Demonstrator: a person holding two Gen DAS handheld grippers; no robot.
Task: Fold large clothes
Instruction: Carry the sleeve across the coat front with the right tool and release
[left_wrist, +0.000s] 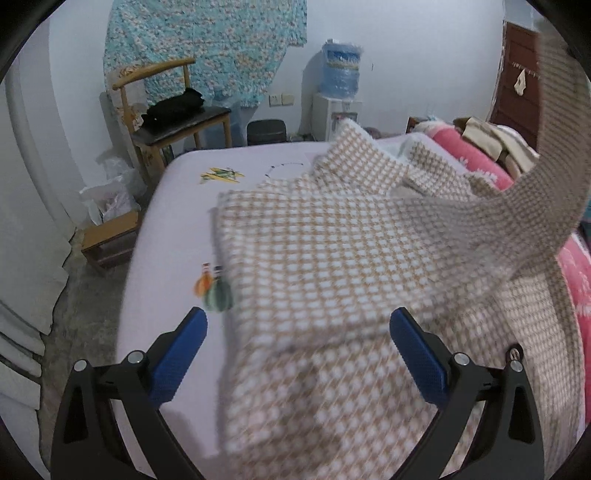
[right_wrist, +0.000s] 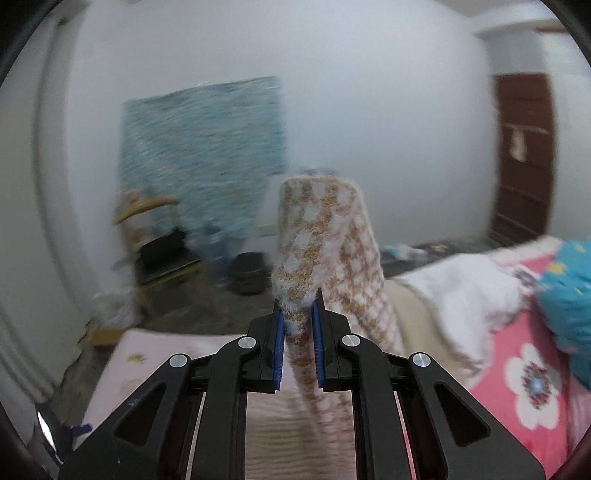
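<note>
The garment (left_wrist: 325, 258), checked tan and white, blurs toward the lower part of the left wrist view, its near hem cut off by the bottom edge; one raised strip of it runs out of frame at upper right. It covers most of the bed (left_wrist: 177, 206) and half hides a small printed motif (left_wrist: 214, 288) at its left border. In the right wrist view, the room behind the garment is smeared by motion: the teal cloth (right_wrist: 203, 155) on the wall, the chair (right_wrist: 155, 236) below it and the door (right_wrist: 524, 155) show no detail. The stretch of garment beyond the right gripper (right_wrist: 298, 325) hides whatever stands directly behind it.
</note>
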